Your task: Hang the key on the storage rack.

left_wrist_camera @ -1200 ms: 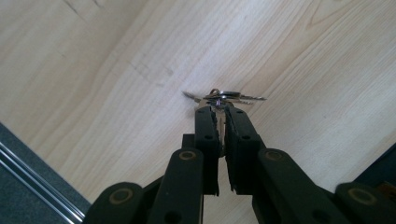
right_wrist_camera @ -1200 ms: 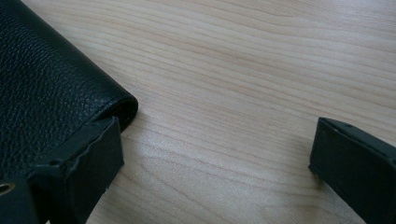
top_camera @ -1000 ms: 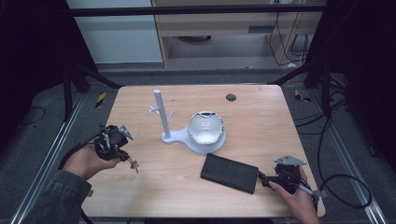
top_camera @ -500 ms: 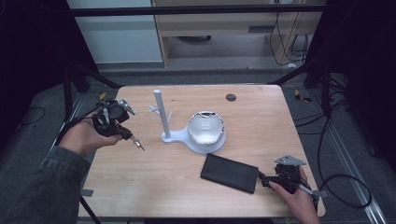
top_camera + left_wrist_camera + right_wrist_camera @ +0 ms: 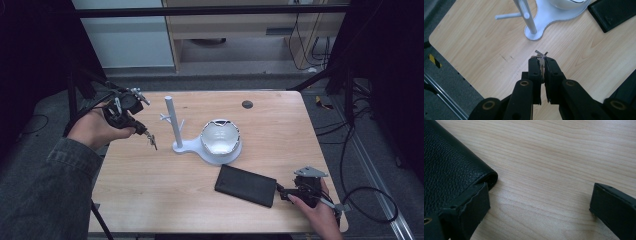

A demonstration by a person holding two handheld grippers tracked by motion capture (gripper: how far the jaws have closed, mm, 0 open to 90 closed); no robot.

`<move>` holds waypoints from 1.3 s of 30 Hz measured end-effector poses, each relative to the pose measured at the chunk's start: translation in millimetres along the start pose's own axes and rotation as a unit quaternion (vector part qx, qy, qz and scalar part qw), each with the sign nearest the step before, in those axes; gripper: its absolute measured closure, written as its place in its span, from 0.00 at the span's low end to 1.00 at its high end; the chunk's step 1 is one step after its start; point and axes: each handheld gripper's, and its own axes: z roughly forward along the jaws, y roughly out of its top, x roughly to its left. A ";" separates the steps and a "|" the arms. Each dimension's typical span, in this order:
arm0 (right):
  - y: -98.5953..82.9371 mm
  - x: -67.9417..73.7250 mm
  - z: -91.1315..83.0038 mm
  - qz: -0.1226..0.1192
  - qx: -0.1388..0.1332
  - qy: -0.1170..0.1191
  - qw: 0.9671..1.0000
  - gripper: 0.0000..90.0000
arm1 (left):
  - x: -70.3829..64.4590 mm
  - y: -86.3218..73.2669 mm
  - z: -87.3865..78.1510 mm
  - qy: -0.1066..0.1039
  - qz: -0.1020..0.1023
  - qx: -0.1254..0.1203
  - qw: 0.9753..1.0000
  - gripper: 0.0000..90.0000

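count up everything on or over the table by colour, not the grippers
White: 1, the stand with post and bowl
Black: 2, the leather wallet and the small round disc
Metal: 1, the keys in the left gripper
Total: 4

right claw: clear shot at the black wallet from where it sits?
Probably yes. The right claw is open at the black wallet, one jaw by its corner, bare table around it, nothing between them.

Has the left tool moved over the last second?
Yes. The left tool, shut on the keys, has gone from the table's near left edge up and away toward the white stand.
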 end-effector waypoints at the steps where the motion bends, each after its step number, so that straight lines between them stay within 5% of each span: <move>1: -0.1 0.0 0.2 0.000 -0.001 0.001 1.000 0.03 | 0.3 2.4 -0.8 0.000 0.001 0.001 1.000 0.94; 39: -0.1 0.0 0.2 0.000 -0.001 0.001 1.000 0.03 | 1.0 23.1 -4.6 0.004 0.001 0.006 1.000 0.94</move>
